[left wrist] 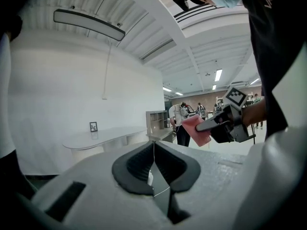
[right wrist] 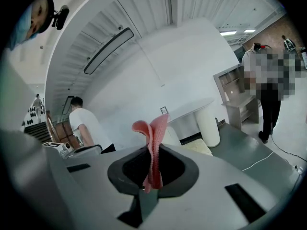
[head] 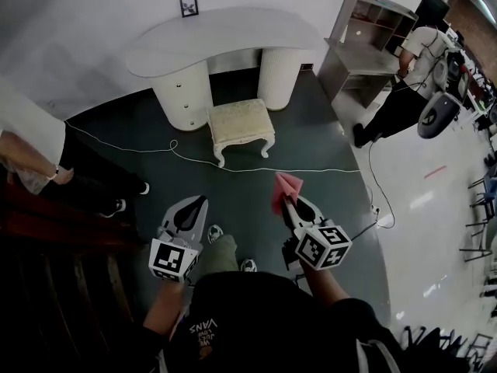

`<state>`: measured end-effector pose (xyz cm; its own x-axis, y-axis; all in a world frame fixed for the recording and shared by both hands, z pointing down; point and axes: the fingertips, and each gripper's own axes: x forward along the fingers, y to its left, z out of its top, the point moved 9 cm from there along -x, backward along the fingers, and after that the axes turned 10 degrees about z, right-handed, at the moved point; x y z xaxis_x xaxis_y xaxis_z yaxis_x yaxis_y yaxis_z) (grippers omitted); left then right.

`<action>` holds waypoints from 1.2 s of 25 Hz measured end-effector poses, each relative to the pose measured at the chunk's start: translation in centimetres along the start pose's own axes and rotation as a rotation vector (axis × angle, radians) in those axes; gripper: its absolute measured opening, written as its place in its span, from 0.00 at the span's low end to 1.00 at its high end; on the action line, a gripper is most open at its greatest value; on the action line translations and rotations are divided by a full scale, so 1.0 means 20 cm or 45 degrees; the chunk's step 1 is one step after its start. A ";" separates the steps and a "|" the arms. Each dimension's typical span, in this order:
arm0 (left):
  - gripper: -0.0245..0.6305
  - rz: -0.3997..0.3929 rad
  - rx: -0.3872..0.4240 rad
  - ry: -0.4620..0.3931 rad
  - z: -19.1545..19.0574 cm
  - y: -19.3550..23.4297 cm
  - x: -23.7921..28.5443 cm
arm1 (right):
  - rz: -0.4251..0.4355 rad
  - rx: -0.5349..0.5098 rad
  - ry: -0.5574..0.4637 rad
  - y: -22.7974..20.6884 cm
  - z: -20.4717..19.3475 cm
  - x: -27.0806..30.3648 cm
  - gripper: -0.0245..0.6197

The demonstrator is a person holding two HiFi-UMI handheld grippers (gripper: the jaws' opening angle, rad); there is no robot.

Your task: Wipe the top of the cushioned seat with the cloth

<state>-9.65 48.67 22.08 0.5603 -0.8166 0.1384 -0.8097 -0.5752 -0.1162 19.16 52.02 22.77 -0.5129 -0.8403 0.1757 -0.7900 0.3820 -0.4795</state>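
From the right gripper view, we see only a corner of the cream cushioned seat with carved white legs (head: 239,123); the rest is hidden. It stands just before the white curved desk (head: 225,33), well apart from us. We hold both tools low, aimed at it. The right hand-held gripper (head: 289,205) pinches a pink ribbed cloth (head: 286,185) whose length stands up beyond the jaws. The left hand-held gripper (head: 192,207) is pressed together, with nothing in it.

Left gripper (head: 199,201) forward, fingers (left wrist: 136,169) together and empty; right gripper (head: 286,198) alongside, tight on pink cloth (head: 286,185).
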 end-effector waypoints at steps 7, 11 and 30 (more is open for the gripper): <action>0.07 -0.006 -0.006 0.009 -0.03 0.23 0.25 | -0.005 0.016 0.007 -0.11 0.07 0.32 0.08; 0.07 -0.010 -0.013 0.004 -0.01 0.44 0.44 | -0.013 0.024 0.013 -0.15 0.16 0.56 0.08; 0.07 -0.109 -0.047 0.079 -0.02 1.14 1.14 | -0.102 0.033 0.037 -0.31 0.46 1.40 0.08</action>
<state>-15.55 16.97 23.02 0.6169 -0.7594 0.2068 -0.7657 -0.6399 -0.0653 12.76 22.60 22.78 -0.4586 -0.8558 0.2392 -0.8199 0.3037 -0.4853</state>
